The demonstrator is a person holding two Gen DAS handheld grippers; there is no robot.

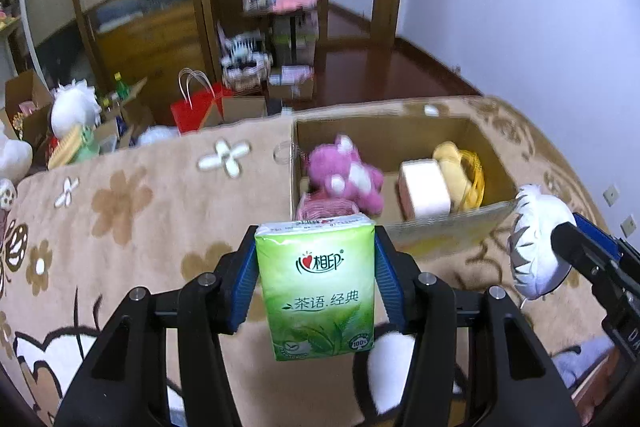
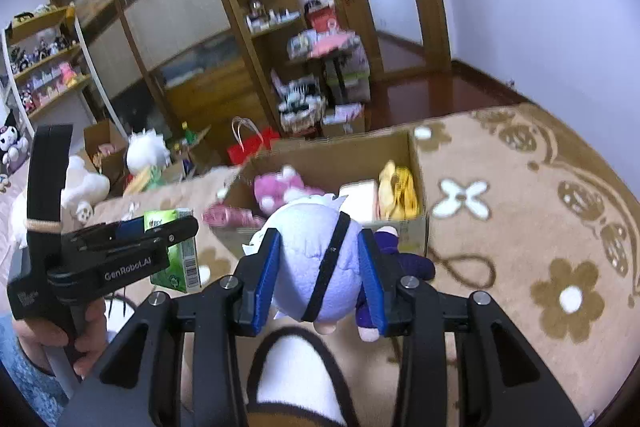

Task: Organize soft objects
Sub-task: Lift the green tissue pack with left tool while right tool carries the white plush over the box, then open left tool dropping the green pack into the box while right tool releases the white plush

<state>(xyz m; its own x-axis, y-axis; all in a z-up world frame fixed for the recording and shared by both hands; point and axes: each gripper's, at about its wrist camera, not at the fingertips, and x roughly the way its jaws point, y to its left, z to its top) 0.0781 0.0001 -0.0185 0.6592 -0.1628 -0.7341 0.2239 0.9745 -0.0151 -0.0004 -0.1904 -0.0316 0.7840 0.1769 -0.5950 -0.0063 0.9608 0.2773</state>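
My left gripper (image 1: 316, 269) is shut on a green tissue pack (image 1: 316, 287) and holds it above the beige flowered blanket, just in front of the open cardboard box (image 1: 492, 151). My right gripper (image 2: 320, 267) is shut on a white-haired plush doll (image 2: 316, 259) with a black strap, also just in front of the box (image 2: 416, 163). In the box lie a pink teddy bear (image 1: 346, 175), a white and pink block (image 1: 426, 189), a yellow soft item (image 1: 460, 171) and a pink woven item (image 1: 324, 209). The doll (image 1: 536, 239) and right gripper show at the right of the left wrist view.
The beige blanket (image 1: 140, 211) covers the bed around the box. Beyond its far edge stand a red paper bag (image 1: 196, 109), cardboard boxes with toys (image 1: 28, 103), a white plush (image 1: 74, 109) and wooden cabinets with stacked items (image 1: 272, 39). A white wall is to the right.
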